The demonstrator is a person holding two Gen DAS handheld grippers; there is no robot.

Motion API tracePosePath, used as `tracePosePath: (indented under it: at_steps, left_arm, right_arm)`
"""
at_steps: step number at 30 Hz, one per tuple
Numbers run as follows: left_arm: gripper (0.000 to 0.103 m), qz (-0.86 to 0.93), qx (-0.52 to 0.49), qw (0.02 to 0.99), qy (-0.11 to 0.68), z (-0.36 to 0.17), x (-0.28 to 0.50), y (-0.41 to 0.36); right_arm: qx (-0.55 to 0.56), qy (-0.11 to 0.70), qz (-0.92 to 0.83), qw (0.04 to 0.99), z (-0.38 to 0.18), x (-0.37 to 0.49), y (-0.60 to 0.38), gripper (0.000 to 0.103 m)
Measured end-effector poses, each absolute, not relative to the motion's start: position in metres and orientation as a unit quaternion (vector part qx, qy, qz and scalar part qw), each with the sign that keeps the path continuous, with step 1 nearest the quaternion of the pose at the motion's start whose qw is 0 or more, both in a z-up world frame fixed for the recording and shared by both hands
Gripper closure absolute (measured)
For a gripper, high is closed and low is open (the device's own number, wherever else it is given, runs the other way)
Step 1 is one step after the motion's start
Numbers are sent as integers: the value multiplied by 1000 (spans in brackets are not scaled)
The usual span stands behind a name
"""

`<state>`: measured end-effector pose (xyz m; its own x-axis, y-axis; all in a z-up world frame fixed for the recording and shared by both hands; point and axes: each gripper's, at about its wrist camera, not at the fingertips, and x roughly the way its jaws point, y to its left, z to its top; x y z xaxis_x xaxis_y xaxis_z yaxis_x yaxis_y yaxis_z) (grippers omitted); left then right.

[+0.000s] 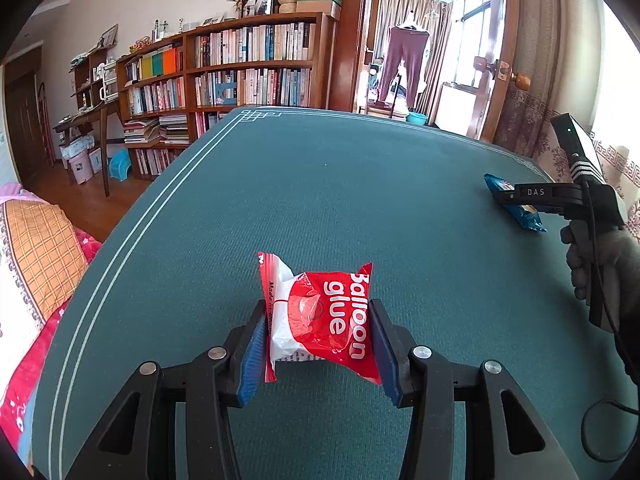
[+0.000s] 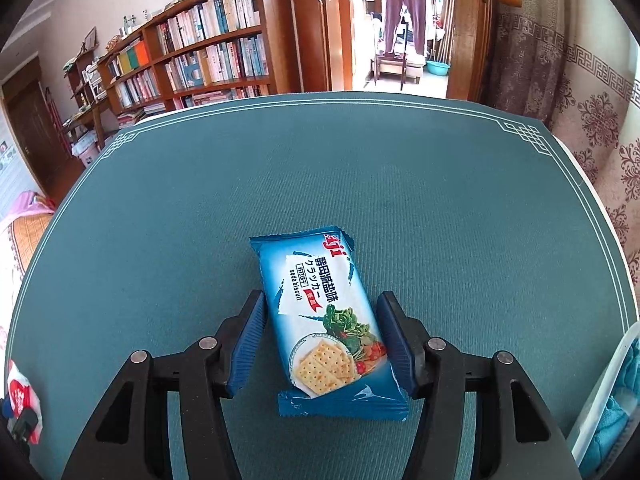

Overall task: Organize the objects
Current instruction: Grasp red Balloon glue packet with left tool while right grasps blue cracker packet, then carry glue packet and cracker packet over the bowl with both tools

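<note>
Teal table mat (image 1: 320,184): left gripper (image 1: 318,344) clamped on glue packet (image 1: 320,316); right gripper (image 2: 320,344) apart, straddling cracker pack (image 2: 324,320).

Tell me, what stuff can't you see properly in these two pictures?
- Red balloon glue packet: left wrist view, its sides are covered by the left gripper fingers.
- Blue soda biscuit pack: in the left wrist view, the right gripper hides its middle.
- Clear bin: right wrist view, cut off by the edge; contents unclear.
- Book titles on the bookshelf: too small.
</note>
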<state>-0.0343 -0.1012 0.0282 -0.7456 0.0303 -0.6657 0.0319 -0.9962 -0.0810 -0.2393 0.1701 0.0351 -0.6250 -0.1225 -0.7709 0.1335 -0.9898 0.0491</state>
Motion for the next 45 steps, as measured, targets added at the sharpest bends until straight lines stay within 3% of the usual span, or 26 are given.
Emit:
tracePosePath:
  at_steps: [3, 20, 34, 45]
  left_arm:
    - [53, -933, 357, 1, 45, 29, -34, -101]
    - [53, -934, 355, -23, 36, 38, -26, -83]
    - [53, -936, 345, -69, 1, 55, -21, -30]
    - [53, -932, 346, -100, -28, 61, -23, 12]
  right_arm:
    - [431, 12, -899, 74, 36, -234, 168, 59]
    - [418, -59, -900, 107, 73, -161, 198, 60]
    - [382, -90, -919, 31, 125, -125, 323, 60]
    - [380, -132, -915, -40, 126, -109, 436, 60]
